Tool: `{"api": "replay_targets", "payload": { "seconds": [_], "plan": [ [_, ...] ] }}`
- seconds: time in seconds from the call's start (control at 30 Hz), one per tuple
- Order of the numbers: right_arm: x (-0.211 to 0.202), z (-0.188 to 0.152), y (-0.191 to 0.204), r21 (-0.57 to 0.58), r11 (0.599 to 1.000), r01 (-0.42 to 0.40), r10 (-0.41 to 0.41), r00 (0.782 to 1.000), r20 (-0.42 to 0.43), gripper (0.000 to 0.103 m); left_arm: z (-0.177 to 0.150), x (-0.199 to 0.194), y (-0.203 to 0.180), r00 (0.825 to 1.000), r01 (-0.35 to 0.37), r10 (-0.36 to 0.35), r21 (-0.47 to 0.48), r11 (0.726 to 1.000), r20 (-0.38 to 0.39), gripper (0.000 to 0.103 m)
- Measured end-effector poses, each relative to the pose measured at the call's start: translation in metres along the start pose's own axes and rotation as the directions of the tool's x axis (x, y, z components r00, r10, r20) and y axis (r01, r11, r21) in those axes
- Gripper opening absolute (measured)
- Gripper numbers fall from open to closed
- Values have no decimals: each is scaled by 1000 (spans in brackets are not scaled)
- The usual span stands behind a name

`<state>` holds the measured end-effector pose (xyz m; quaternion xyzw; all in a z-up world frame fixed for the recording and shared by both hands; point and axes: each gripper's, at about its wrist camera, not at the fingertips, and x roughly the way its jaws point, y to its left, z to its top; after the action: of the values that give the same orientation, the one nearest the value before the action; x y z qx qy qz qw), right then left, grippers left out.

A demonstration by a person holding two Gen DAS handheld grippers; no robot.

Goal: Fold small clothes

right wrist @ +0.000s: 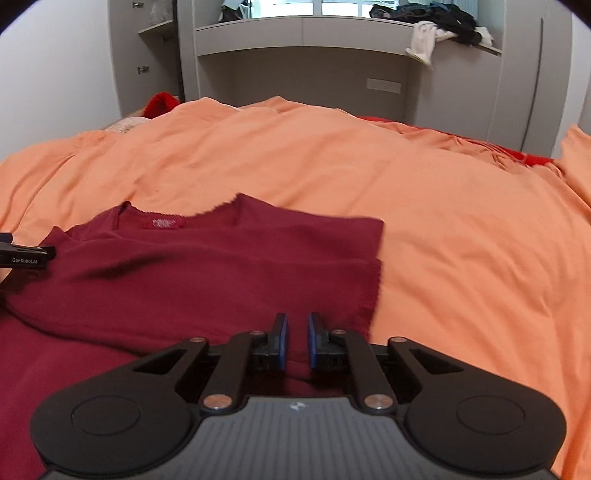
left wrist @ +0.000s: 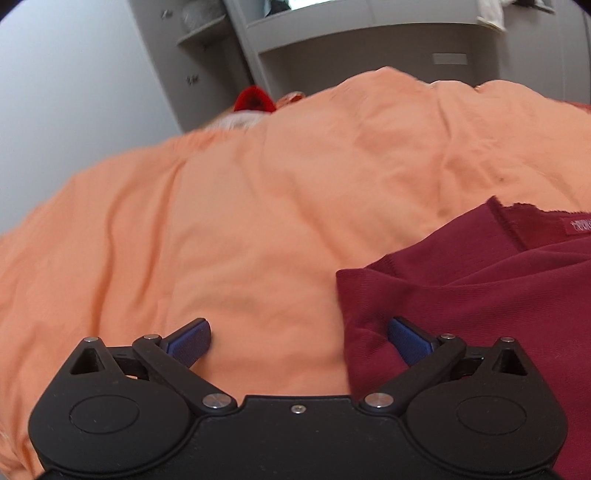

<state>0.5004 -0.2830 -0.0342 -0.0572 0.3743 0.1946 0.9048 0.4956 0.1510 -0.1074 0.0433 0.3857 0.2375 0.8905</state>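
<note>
A dark red top [right wrist: 184,280] lies flat on the orange bedsheet [right wrist: 461,240], neckline and red label [right wrist: 163,223] toward the far side. My right gripper [right wrist: 297,325] hovers low over its near right part, blue pads almost together with only a narrow slit; no cloth shows pinched between them. My left gripper [left wrist: 298,328] stands wide open at the top's left edge. Its left finger [left wrist: 192,343] is over the sheet, its right finger [left wrist: 410,343] over the red cloth [left wrist: 480,302]. A black part of it [right wrist: 26,254] shows at the left edge of the right wrist view.
The orange sheet [left wrist: 258,203] covers the whole bed, wrinkled. A bright red item [right wrist: 160,103] lies at the far left end. Behind the bed stands a grey built-in shelf unit [right wrist: 303,33] with clothes piled on it [right wrist: 424,40].
</note>
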Motion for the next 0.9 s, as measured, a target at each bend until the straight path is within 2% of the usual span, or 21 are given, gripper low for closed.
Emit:
{"api": "replay_targets", "payload": {
  "seconds": [0.2, 0.33, 0.37, 0.43, 0.47, 0.5, 0.57, 0.63, 0.67, 0.7, 0.83, 0.87, 0.9],
  "plan": [
    [1, -10, -18, 35, 998, -42, 43, 999, -16, 4, -7, 0, 6, 1000, -17, 17, -26, 1000, 14, 103],
    [2, -10, -30, 78, 993, -91, 92, 996, -2, 3, -9, -9, 15, 998, 16, -13, -54, 998, 54, 102],
    [-1, -10, -31, 75, 992, -105, 104, 994, 15, 7, -9, -17, 16, 996, 19, -16, -34, 999, 84, 102],
    [-20, -10, -26, 48, 991, -129, 125, 990, 70, 35, -10, -44, 17, 985, -2, -1, 19, 1000, 173, 102],
    [-39, -11, -20, 19, 993, -118, 115, 984, 133, 70, -12, -61, 19, 977, 11, -19, 40, 999, 213, 102],
    [-60, -15, -14, -10, 996, -90, 90, 974, 208, 88, -16, -81, 24, 966, 47, -60, 59, 997, 250, 102],
    [-106, -27, 3, -96, 994, -59, 88, 939, 333, 94, -32, -126, 34, 939, 142, -166, 100, 985, 301, 102],
    [-146, -46, 17, -135, 989, -61, 109, 919, 380, 98, -55, -167, 41, 907, 225, -262, 146, 963, 330, 102],
    [-163, -59, 22, -135, 988, -78, 125, 914, 386, 103, -71, -188, 43, 891, 269, -315, 178, 946, 327, 102],
    [-177, -74, 26, -136, 985, -104, 149, 913, 380, 102, -87, -206, 44, 880, 301, -356, 211, 930, 315, 102],
    [-217, -141, 40, -171, 973, -154, 196, 944, 267, 102, -159, -256, 55, 853, 398, -460, 265, 878, 244, 102],
    [-223, -155, 43, -177, 972, -154, 194, 951, 240, 102, -175, -262, 58, 849, 419, -478, 266, 868, 223, 102],
    [-227, -170, 46, -184, 972, -147, 184, 961, 205, 102, -192, -268, 58, 853, 423, -480, 267, 866, 205, 102]
  ]
}}
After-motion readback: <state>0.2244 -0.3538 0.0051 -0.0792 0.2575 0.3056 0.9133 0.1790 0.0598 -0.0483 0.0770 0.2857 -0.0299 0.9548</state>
